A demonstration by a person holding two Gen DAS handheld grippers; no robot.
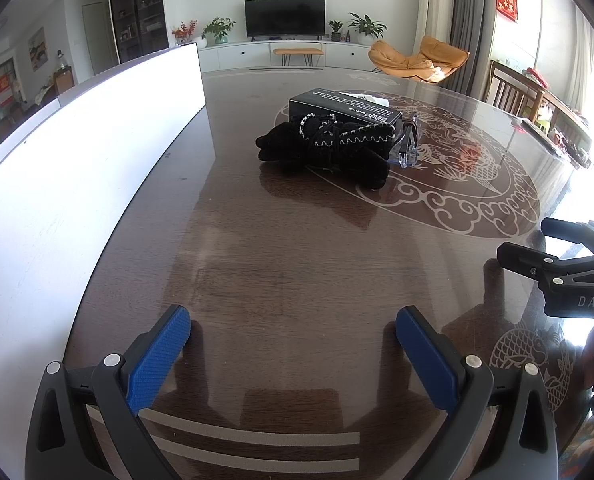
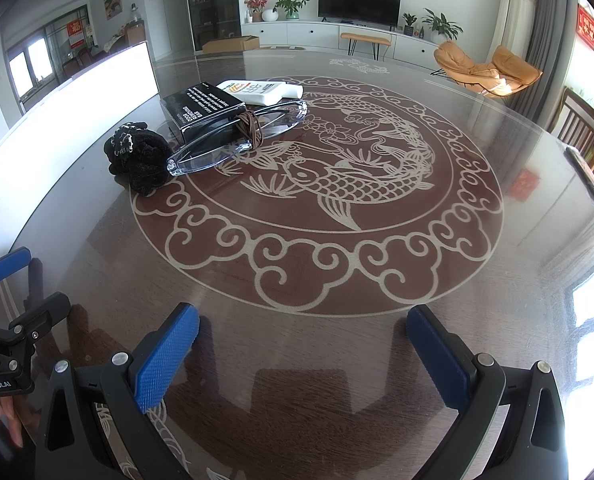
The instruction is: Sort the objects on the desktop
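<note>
A black knitted glove (image 1: pixel 329 148) (image 2: pixel 139 158) lies on the dark table, touching a black box (image 1: pixel 343 109) (image 2: pixel 203 110). A clear glasses case (image 2: pixel 237 138) (image 1: pixel 407 146) with a brown band (image 2: pixel 251 128) lies beside the box. A white bottle (image 2: pixel 261 92) lies behind the box. My left gripper (image 1: pixel 293 334) is open and empty, low over the near table. My right gripper (image 2: pixel 303 334) is open and empty, near the front edge; its side shows in the left wrist view (image 1: pixel 553 264).
A long white bin (image 1: pixel 77 152) (image 2: pixel 57 120) stands along the table's left side. The glass-topped table (image 2: pixel 337 264) has a fish pattern. A wooden chair (image 2: pixel 585 128) and dark items stand at the right edge.
</note>
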